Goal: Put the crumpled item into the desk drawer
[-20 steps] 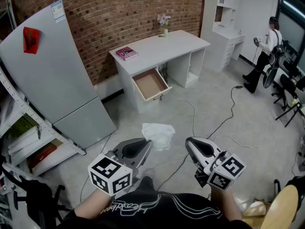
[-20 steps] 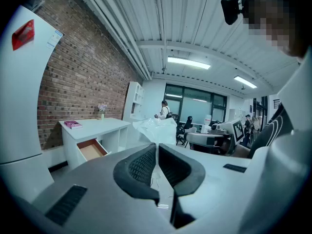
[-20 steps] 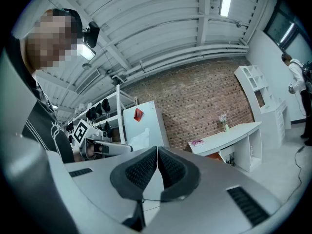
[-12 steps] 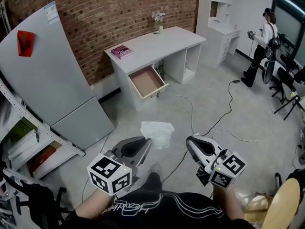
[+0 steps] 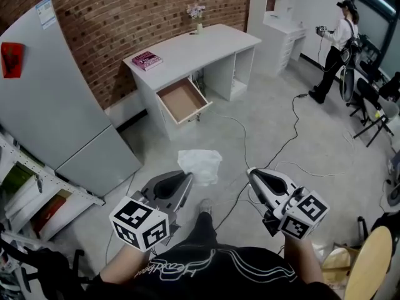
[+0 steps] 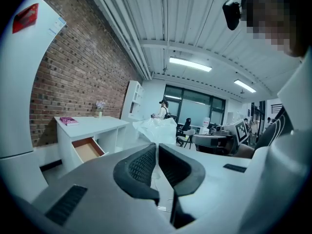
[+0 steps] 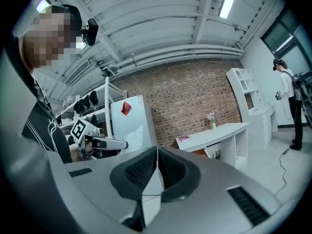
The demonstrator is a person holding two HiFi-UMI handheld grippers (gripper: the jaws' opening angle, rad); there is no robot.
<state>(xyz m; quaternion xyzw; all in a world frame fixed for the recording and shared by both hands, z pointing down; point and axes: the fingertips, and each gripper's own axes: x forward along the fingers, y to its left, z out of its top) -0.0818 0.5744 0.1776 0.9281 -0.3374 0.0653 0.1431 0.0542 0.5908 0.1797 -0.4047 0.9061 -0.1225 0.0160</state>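
The crumpled item (image 5: 200, 165), a white plastic bag, hangs off the tip of my left gripper (image 5: 186, 179), above the floor. In the left gripper view the bag (image 6: 157, 129) rises from the jaw tips of the left gripper (image 6: 157, 146), which is shut on a fold of it. My right gripper (image 5: 252, 172) is held beside it, level and shut with nothing in it; its pads meet in the right gripper view (image 7: 157, 149). The white desk (image 5: 212, 42) stands ahead against the brick wall. Its drawer (image 5: 182, 100) is pulled out, and nothing shows inside.
A pink book (image 5: 147, 59) and a small vase (image 5: 197, 14) sit on the desk. A grey fridge (image 5: 56, 99) and a metal shelf (image 5: 37, 192) stand on the left. Cables (image 5: 250, 145) trail over the floor. A person (image 5: 334, 49) stands at the back right near chairs.
The desk and drawer have slid left and up in the head view. Both grippers keep their pose, and the bag stays at the left jaws.
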